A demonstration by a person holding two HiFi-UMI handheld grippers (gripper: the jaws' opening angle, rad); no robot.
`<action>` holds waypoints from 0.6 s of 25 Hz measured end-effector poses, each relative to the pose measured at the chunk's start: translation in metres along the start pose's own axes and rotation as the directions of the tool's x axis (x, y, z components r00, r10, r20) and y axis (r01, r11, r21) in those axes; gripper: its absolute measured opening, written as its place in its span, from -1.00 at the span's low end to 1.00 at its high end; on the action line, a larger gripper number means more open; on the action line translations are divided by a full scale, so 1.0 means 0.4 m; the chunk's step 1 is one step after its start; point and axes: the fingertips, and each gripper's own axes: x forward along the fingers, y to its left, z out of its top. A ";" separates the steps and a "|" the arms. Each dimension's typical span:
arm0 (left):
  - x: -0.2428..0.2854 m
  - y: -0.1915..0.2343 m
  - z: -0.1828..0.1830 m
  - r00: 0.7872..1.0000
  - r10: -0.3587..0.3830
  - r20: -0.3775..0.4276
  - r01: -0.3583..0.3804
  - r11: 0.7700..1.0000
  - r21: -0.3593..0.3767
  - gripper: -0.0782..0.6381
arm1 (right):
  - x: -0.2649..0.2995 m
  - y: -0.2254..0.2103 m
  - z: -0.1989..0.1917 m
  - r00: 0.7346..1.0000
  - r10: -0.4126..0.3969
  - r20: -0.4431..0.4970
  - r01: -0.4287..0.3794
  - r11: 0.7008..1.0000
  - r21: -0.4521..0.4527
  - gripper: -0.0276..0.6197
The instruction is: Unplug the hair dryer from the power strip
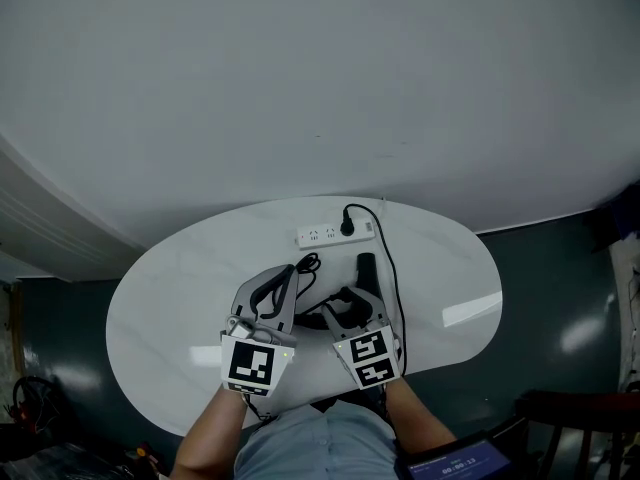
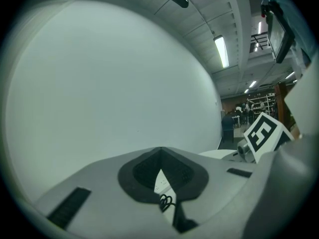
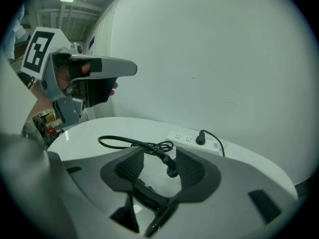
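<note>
loose plug (image 3: 172,172), right gripper view only

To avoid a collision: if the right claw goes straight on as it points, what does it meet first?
Probably the loose black plug between the pads of the open right claw; the power strip lies further on. Depth is uncertain.

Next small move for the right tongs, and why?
Probably ease the right tongs forward toward the black plug seated in the power strip. They stand open, gripping nothing; only a loose plug lies on the table between them, and the seated plug is farther off.
</note>
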 end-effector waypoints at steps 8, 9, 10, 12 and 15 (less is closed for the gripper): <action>0.000 0.010 0.015 0.999 0.032 0.038 -0.031 0.999 -0.007 -0.79 | -0.030 -0.007 0.073 0.994 -0.016 0.111 0.014 1.000 0.023 -0.30; 0.000 0.017 0.030 0.996 0.052 0.073 -0.050 0.998 -0.026 -0.79 | -0.035 -0.011 0.085 0.992 -0.025 0.125 0.023 0.999 0.022 -0.32; -0.001 0.024 0.044 0.992 0.071 0.101 -0.067 0.997 -0.045 -0.79 | -0.040 -0.015 0.099 0.989 -0.034 0.142 0.031 0.999 0.022 -0.34; -0.006 0.035 0.061 0.987 0.101 0.126 -0.093 0.993 -0.068 -0.79 | -0.051 -0.020 0.130 0.983 -0.050 0.178 0.047 0.999 0.021 -0.46; -0.017 0.045 0.078 0.981 0.136 0.141 -0.125 0.988 -0.087 -0.79 | -0.068 -0.024 0.168 0.972 -0.066 0.227 0.065 0.998 0.013 -0.63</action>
